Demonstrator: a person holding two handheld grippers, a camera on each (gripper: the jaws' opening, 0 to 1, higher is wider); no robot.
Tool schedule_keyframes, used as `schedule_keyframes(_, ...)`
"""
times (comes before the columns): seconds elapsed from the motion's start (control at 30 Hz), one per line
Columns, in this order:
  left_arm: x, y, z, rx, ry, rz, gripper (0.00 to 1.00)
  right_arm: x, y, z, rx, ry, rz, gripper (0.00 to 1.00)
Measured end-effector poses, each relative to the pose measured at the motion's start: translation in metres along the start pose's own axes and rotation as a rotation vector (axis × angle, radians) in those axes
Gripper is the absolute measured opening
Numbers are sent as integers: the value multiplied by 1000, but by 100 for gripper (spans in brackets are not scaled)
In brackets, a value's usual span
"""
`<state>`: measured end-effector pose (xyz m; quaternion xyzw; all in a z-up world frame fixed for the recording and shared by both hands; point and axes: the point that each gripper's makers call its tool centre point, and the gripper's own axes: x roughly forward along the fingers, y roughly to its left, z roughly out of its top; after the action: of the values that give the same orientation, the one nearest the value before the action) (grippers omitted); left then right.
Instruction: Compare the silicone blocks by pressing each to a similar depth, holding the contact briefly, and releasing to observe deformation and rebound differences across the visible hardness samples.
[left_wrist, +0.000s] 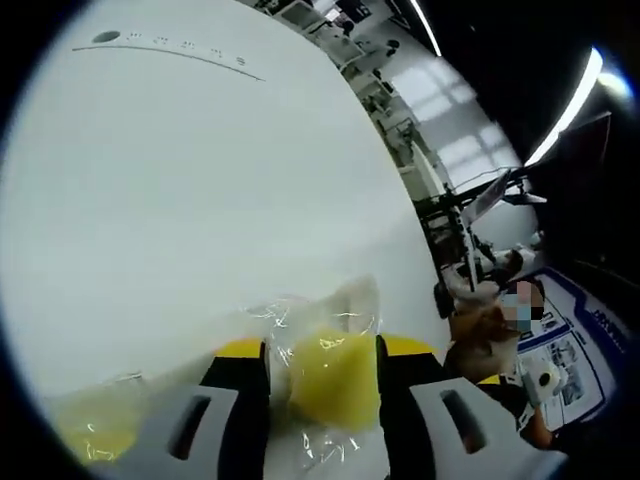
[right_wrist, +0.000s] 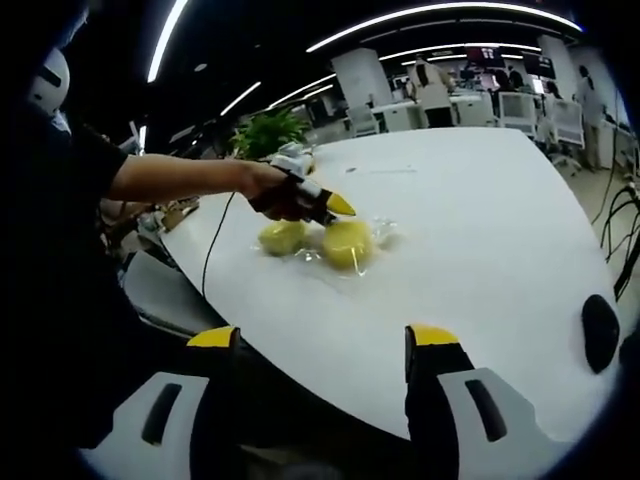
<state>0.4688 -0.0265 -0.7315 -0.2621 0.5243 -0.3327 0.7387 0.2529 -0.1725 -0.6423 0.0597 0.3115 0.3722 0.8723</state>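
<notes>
Jaws of the left gripper (left_wrist: 322, 385), black with yellow tips, stand either side of a soft yellow silicone block in a clear crinkled plastic wrap (left_wrist: 333, 375) on the round white table (left_wrist: 200, 200), both inner faces touching the block's sides, while a second yellow wrapped silicone block (left_wrist: 92, 428) lies at the left jaw's outer side. From the right gripper view the left gripper (right_wrist: 335, 208) sits in the person's hand (right_wrist: 275, 195) over the nearer block (right_wrist: 347, 243), with the other block (right_wrist: 282, 237) just beside it. The right gripper (right_wrist: 325, 345) hangs wide apart and empty near the table's edge, well apart from both blocks.
</notes>
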Motion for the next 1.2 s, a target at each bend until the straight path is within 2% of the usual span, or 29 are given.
schedule_keyframes(0.2, 1, 8, 0, -23, -6, 23, 26, -1, 1, 0, -5, 1, -1, 58)
schedule_keyframes(0.43, -1, 12, 0, -65, -28, 15, 20, -3, 3, 2, -19, -2, -3, 55)
schedule_keyframes(0.5, -1, 10, -1, -30, -38, -2, 17, -4, 2, 1, -14, 0, -2, 55)
schedule_keyframes(0.6, -4, 12, 3, -30, -61, -15, 6, -4, 2, 1, -16, 0, -3, 55)
schedule_keyframes(0.7, -5, 12, 3, -19, -77, -25, 0, -4, 3, 0, -18, 1, -4, 55)
schedule_keyframes(0.83, -7, 7, 3, 50, -100, -27, 0, -1, 5, 0, -13, -4, 1, 56)
schedule_keyframes(0.9, -9, 2, 5, 134, -115, -35, 0, 2, 6, 0, -13, -8, 8, 57)
schedule_keyframes(1.07, -18, -15, 6, 138, -136, -89, 0, 8, 8, 3, -41, -19, 17, 56)
schedule_keyframes(1.2, -26, -28, 7, 184, -147, -117, 0, 12, 10, 10, -57, -37, 21, 58)
